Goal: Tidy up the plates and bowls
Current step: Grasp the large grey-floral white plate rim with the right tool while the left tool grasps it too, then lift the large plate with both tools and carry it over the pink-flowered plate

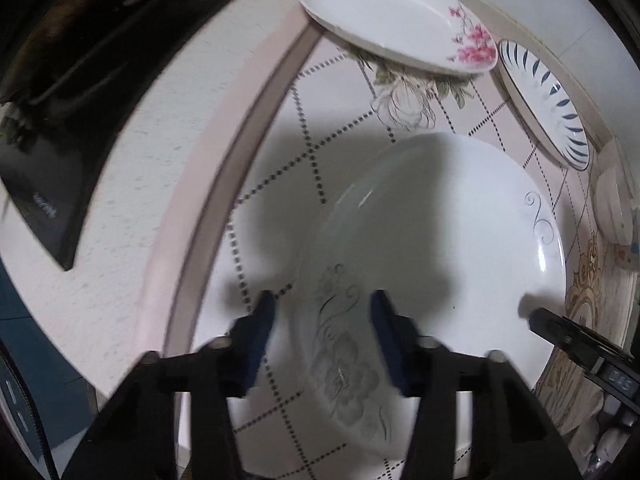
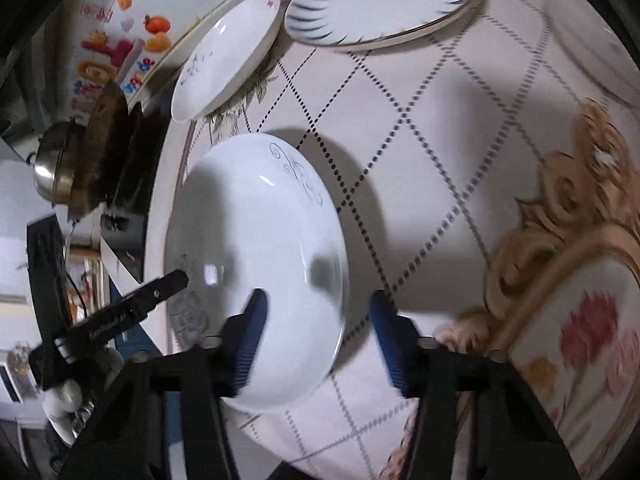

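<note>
Covering the table is a pink diamond-checked cloth (image 2: 440,128), and the large white plate (image 1: 440,240) lies on it. Beyond that plate sit a pink-flowered plate (image 1: 392,20) and a blue-striped plate (image 1: 548,104). The left gripper (image 1: 322,336) and the right gripper (image 2: 316,332) each straddle its rim, jaws apart; contact seems absent, though blur hides it.

Pink diamond-patterned tablecloth (image 2: 432,128), colourful wall decals (image 2: 116,52), black cloth (image 1: 80,60) at table edge.

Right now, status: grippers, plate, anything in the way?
Left gripper and right gripper open, each straddling opposite rims of the large white plate. Not clamped. Nothing in the way.
</note>
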